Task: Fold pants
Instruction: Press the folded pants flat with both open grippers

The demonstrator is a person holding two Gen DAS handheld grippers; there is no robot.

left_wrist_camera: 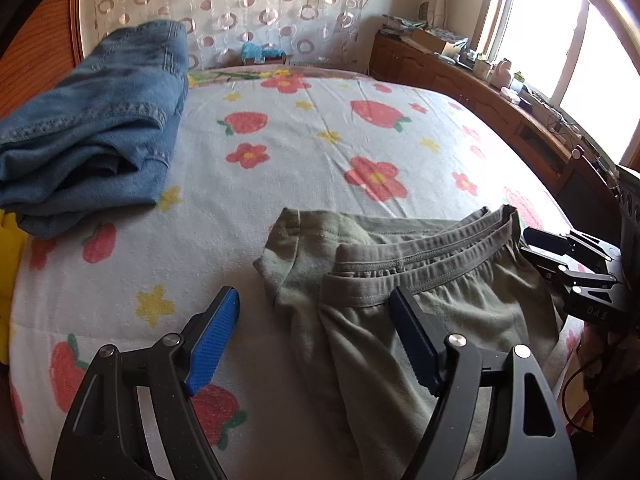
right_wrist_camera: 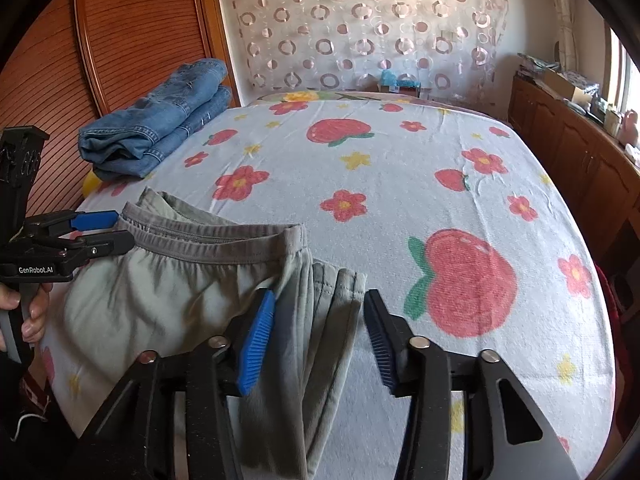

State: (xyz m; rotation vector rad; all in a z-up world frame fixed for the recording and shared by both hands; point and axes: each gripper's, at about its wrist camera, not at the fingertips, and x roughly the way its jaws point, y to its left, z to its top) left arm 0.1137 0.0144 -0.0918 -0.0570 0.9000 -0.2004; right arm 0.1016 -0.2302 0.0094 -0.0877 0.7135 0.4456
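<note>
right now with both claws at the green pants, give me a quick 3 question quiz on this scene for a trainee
1. True or false: the left claw is shut on the green pants.
2. Multiple choice: where do the folded jeans lie? A) on the green pants B) at the far left corner of the bed, beside the wooden wall C) on the cabinet by the window
3. Fill in: the sheet is printed with flowers, stars and ____.

Key
1. False: its jaws are open, one on each side of the waistband's end.
2. B
3. Strawberries
</note>
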